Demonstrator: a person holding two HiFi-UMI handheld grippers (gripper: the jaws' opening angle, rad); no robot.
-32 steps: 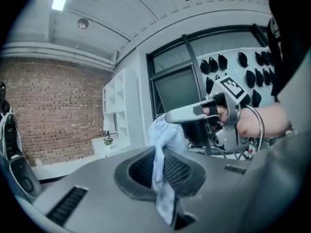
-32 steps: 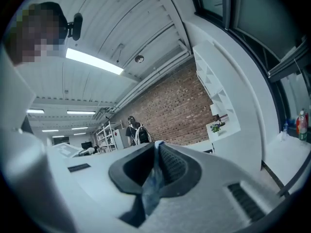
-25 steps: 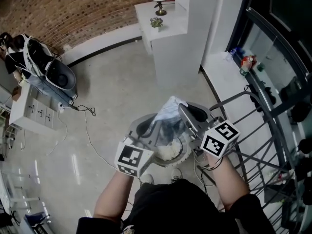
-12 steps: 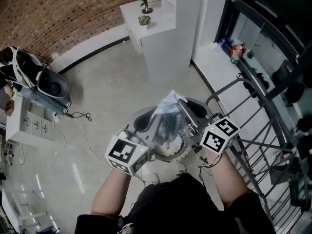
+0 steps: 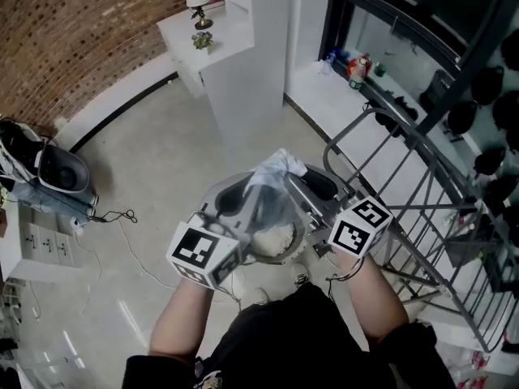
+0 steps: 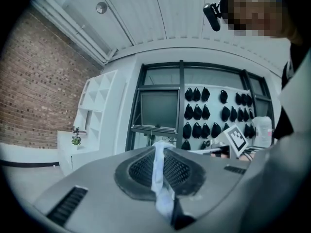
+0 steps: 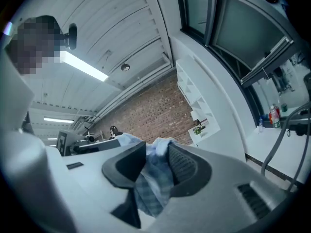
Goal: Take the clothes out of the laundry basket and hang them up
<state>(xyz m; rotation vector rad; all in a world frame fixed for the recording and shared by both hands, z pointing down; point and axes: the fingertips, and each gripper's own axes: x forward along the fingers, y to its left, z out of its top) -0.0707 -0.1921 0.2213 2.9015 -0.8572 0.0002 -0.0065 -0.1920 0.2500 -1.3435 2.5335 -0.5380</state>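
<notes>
Garment (image 5: 272, 186): a pale blue checked cloth, held up off the floor (image 5: 154, 160) between my two grippers, in front of my body. It peaks in a bunched fold above the two sets of jaws and hangs down between them.

Left gripper (image 5: 242, 197): jaws pressed together on a thin strip of the cloth. In the left gripper view the strip runs up between the ribbed pads (image 6: 141, 171) and pokes out above their tips. The grip is confirmed.

Right gripper (image 5: 298, 183): jaws have just been opening and now stand parted. In the right gripper view the checked cloth sits bunched in the gap between the two dark pads (image 7: 187, 169), spilling over the top. A dark gap shows beside the cloth low down by the pad on the view's left. I do not find the pads pressing on it.

Laundry basket (image 5: 302, 237): round and grey, on the floor directly beneath the raised garment. White fabric (image 5: 272, 237) lies inside it. The garment is clear of the basket's contents.

Surroundings: a grey metal rack (image 5: 405, 209) of slanted bars stands just beside my right forearm. A white shelf unit (image 5: 235, 63) stands farther off, ahead of both grippers. Both grippers point roughly level, towards each other's side of the cloth.
</notes>
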